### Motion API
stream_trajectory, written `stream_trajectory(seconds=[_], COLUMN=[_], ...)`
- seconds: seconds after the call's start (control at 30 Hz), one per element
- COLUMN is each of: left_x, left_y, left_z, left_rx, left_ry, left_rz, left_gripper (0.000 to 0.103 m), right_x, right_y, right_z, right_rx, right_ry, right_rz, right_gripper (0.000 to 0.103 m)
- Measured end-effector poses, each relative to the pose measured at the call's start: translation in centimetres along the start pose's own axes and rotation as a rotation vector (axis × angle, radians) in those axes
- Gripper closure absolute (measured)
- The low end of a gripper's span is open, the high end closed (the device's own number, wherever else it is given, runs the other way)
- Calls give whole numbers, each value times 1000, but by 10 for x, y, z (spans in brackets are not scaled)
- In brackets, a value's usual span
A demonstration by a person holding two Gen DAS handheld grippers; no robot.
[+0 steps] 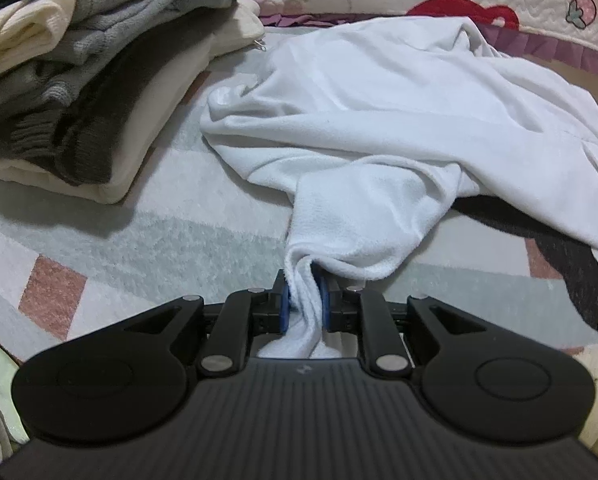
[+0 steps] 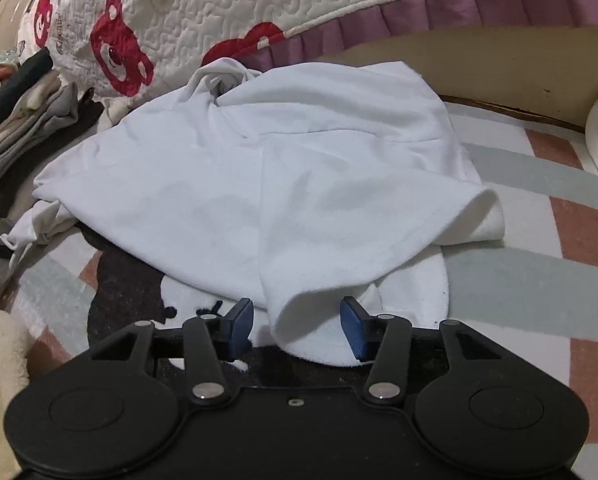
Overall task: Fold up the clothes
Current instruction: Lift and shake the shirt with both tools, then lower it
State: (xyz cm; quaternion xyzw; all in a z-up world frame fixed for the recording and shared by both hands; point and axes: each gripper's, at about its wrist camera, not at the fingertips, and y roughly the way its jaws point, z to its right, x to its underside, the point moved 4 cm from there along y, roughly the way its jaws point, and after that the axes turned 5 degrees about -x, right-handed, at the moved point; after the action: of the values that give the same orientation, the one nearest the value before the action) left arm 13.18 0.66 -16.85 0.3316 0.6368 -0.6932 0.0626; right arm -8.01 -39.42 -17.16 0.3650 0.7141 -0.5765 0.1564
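White garment [image 2: 259, 168] lies crumpled on the patterned rug [image 1: 111, 240], near the folded stack [image 1: 71, 92] by the quilted bed edge [image 2: 227, 8]. My left jaws [image 1: 304, 300] are narrow, pinched on a bunched strip of its near edge. My right jaws [image 2: 297, 320] stand half wide, a loose hem corner between the pads, not pressed. Judgement: close the right on that corner at one layer only, then draw both ends apart, low and even, to flatten it before folding.

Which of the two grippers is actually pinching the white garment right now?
The left gripper, shut on the white garment; the right gripper stands open.
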Motion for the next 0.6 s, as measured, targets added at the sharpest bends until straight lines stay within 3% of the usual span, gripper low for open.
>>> stream_trajectory(seconds=[0.03,0.07,0.1,0.17,0.2,0.23,0.27,0.3,0.5,0.57,0.6], left_x=[1,3,4,8,9,9,9,7,-31,-43,-41], left_y=[2,4,7,8,7,5,3,0,-67,-94,-103], left_z=[2,4,7,15,19,23,25,26,13,6,6], left_rx=[3,3,2,-29,-43,-56,-69,-81,-202,-200,-191], left_ry=[7,30,55,125,161,191,209,214,197,163,154], left_rz=[-10,-24,-38,-14,6,22,40,57,308,380,379], left_gripper=[79,66,63,63,64,69,86,90,94,94,94], right_x=[0,0,-3,-9,-16,-24,-31,-38,-77,-77,-74], right_y=[2,4,6,8,2,-4,-10,-21,-119,-143,-153], right_z=[1,3,3,4,4,5,6,9,34,35,35], right_rx=[-2,-3,-4,-6,-15,-24,-33,-39,-43,-30,-22], right_ry=[-3,-5,-9,-14,10,34,58,85,220,206,199], right_rz=[12,24,45,61,90,120,150,194,493,537,553], right_gripper=[49,49,51,92,99,99,99,99,100,100,100])
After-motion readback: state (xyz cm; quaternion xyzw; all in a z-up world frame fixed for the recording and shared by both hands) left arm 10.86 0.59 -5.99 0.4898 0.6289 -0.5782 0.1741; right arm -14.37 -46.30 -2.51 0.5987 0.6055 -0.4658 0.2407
